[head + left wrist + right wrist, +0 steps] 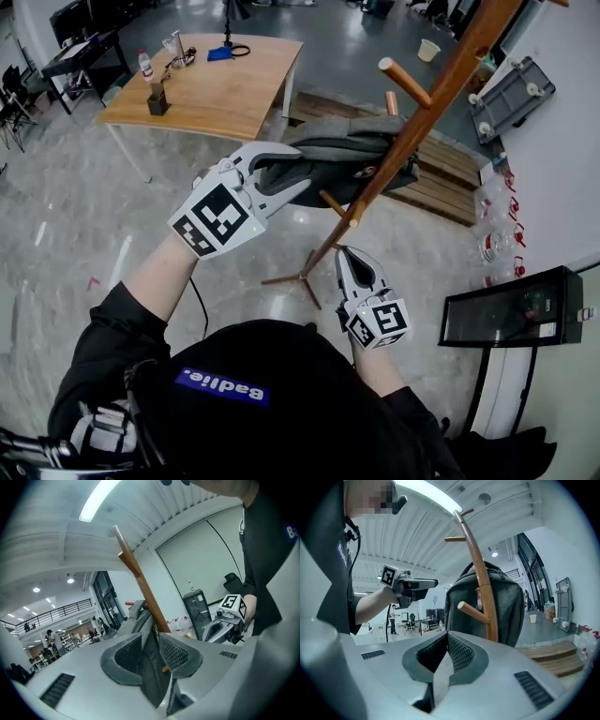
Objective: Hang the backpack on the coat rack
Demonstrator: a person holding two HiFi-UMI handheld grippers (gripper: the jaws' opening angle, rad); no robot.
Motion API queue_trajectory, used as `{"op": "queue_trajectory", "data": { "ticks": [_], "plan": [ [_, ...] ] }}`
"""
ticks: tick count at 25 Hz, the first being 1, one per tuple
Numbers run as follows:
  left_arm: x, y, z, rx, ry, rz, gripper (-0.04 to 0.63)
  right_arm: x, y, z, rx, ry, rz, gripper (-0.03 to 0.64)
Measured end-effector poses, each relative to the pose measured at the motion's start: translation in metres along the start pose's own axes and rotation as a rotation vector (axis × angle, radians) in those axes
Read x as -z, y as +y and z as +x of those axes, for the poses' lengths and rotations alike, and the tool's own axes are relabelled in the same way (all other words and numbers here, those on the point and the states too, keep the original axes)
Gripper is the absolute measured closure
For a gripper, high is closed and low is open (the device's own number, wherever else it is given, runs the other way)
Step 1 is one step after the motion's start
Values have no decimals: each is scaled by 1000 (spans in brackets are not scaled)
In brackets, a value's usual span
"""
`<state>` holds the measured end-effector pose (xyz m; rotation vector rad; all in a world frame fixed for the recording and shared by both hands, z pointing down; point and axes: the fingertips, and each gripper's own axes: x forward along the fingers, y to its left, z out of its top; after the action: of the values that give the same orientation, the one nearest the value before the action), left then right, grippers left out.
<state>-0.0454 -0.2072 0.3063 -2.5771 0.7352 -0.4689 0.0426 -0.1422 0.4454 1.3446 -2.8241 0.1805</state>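
The dark grey backpack [349, 155] is up against the tilted wooden pole of the coat rack [441, 89], among its pegs. It may rest on one, though the head view does not show this clearly. The left gripper [291, 172] is clamped on a fold of the backpack's fabric, dark cloth filling the gap between its jaws. The right gripper [345, 255] sits lower, near the pole, jaws pressed together with nothing in them. A wooden table [225, 89] stands well beyond the rack.
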Motion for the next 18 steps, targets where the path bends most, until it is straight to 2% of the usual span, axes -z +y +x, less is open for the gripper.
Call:
{"op": "queue_trajectory", "data": {
  "ticks": [4, 10, 14, 18],
  "plan": [
    [12, -33, -22, 91, -20, -5, 468, 7, 39, -4, 43, 15, -7, 609],
    [37, -84, -39, 210, -39, -101, 468, 16, 77, -20, 96, 48, -2, 609],
    [45, -107, -45, 207, -106, -257, 468, 14, 88, -28, 82, 45, -13, 609],
    [55, -128, -46, 163, -116, -416, 468, 8, 86, -38, 46, 35, -19, 609]
  ]
}}
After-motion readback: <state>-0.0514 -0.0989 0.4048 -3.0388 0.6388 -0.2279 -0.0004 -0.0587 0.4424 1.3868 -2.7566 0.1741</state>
